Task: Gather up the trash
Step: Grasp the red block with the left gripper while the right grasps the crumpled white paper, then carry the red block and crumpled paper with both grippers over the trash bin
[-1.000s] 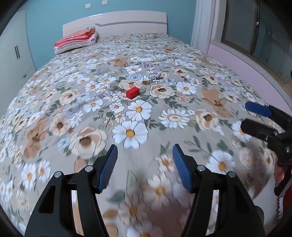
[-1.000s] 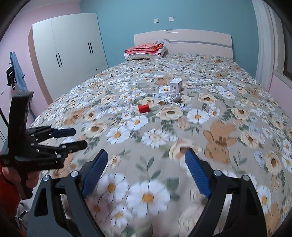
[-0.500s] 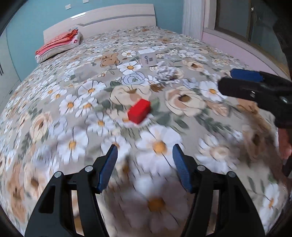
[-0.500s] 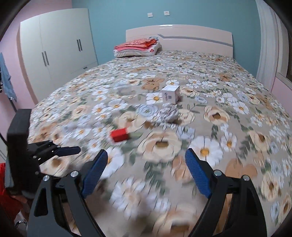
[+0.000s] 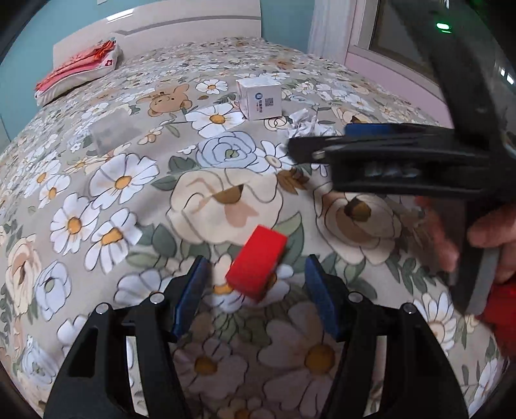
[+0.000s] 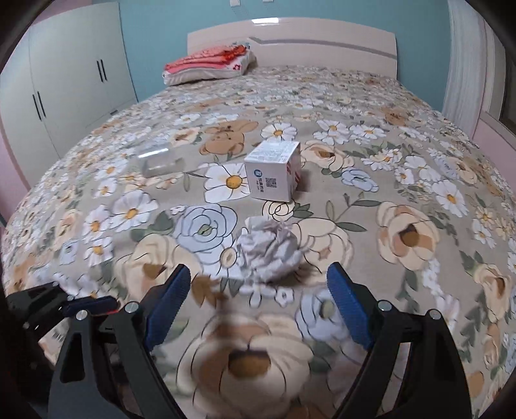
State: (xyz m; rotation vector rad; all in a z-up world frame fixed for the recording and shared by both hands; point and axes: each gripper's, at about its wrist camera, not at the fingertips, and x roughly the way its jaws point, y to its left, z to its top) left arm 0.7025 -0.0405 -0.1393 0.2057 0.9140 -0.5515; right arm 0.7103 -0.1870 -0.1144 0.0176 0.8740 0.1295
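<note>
Left wrist view: my left tongs (image 5: 254, 290) are apart around the small red rectangular block (image 5: 257, 265) on the floral bedspread (image 5: 122, 180), not pinching it. My right tongs (image 6: 258, 303), apart too, sit just short of the crumpled white paper ball (image 6: 269, 249). White cardboard box (image 6: 272, 170) behind, clear plastic container (image 6: 158, 161) off left.

Before me: a wide bed under a beige floral bedspread (image 6: 403, 154), its glossy cream headboard (image 6: 322, 48) against a teal wall (image 6: 167, 25); white wardrobe (image 6: 64, 83) left, white curtain (image 6: 461, 64) right.
</note>
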